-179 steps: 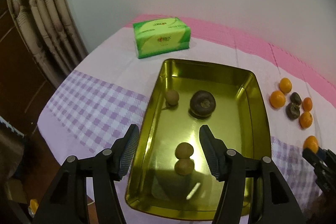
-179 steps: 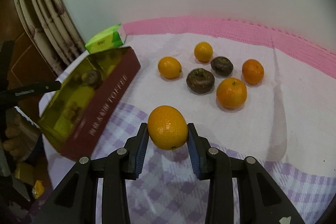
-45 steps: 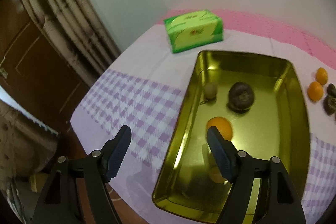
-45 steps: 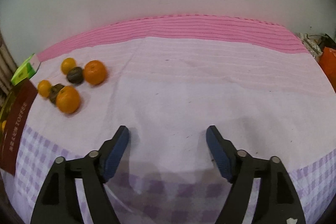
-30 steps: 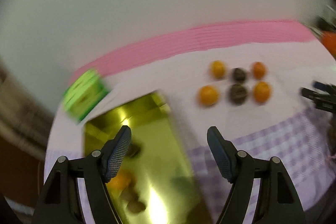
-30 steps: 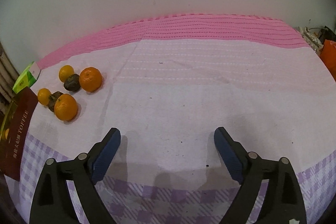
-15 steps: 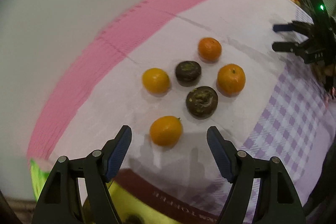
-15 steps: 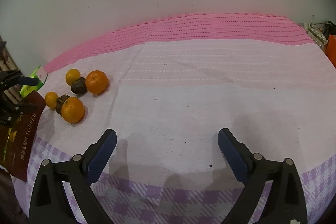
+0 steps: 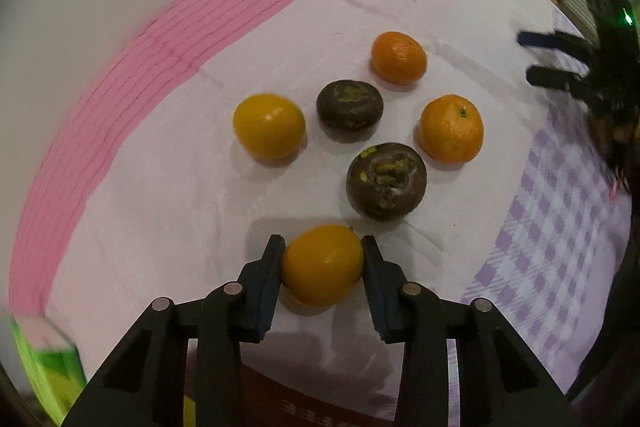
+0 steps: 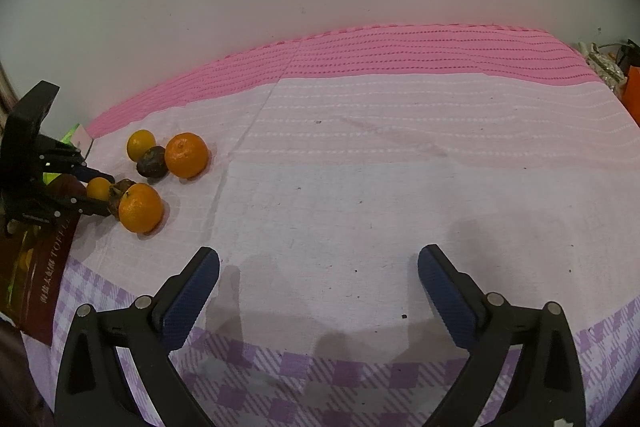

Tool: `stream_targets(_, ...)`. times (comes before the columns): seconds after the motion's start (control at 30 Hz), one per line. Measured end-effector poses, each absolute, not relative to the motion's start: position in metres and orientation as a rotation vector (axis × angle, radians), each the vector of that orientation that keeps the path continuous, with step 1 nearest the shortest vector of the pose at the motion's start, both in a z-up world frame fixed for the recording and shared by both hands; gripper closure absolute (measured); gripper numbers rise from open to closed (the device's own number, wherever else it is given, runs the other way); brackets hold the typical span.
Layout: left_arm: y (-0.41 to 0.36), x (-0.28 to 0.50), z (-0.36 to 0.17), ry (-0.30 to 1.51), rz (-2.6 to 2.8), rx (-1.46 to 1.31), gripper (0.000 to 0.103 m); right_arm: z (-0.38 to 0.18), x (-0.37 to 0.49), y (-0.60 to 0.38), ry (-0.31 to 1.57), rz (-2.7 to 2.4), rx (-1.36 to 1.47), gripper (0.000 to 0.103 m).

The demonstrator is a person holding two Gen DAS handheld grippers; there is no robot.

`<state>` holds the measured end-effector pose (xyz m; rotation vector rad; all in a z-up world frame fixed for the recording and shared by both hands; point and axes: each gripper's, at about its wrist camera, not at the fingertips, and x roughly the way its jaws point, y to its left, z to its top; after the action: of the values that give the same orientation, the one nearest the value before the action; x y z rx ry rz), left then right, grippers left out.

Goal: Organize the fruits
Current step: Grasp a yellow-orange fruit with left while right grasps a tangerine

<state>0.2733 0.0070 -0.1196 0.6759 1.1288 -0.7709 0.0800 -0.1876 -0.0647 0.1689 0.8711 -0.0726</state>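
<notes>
I have the left gripper (image 9: 322, 265) pointing steeply down over the white cloth (image 9: 168, 211), its jaws closing on the nearest smooth yellow-orange fruit (image 9: 322, 264). Both blue pads (image 9: 267, 279) already touch its sides, low on the round body, which should keep it from squirting out. It sits on the cloth just in front of the red-sided metal tin (image 9: 320, 405), whose edge shows at the bottom of this view; I judge that is where it belongs. Five fruits lie beyond it in a loose cluster: another yellow-orange one (image 9: 269, 126), two dimpled orange mandarins (image 9: 451, 129), and two dark brown wrinkled fruits (image 9: 386, 180), all apart from my pick. The right gripper (image 10: 319, 283) hangs well to the side over bare cloth, its jaws opening with nothing between them, clear of the left one's path.
</notes>
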Motion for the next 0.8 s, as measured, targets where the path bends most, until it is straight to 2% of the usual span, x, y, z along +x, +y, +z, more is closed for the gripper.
stream_targets(0.1, 0.014, 0.254, -0.111, 1.091, -0.648, 0.611, 0.064, -0.066, 0.081, -0.187, 0.874, -0.074, 0.164, 0.003)
stream_targets(0.3, 0.031, 0.211, -0.072, 1.062, -0.497, 0.297, 0.064, -0.065, 0.081, -0.187, 0.870, -0.070, 0.164, 0.003)
stream_targets(0.37, 0.033, 0.196, -0.064, 1.057, -0.469, 0.214, 0.064, -0.061, 0.077, -0.186, 0.837, -0.008, 0.187, 0.009)
stream_targets(0.43, 0.038, 0.181, -0.058, 1.057, -0.445, 0.132, 0.064, -0.059, 0.074, -0.181, 0.822, 0.064, 0.186, 0.023)
stream_targets(0.53, 0.047, 0.152, -0.051, 1.017, -0.386, 0.081, 0.064, -0.057, 0.075, -0.161, 0.841, 0.169, 0.152, 0.033)
stream_targets(0.8, 0.078, 0.111, -0.039, 0.982, -0.266, 0.000, 0.064, -0.045, 0.086, -0.096, 0.829, 0.356, 0.070, 0.033)
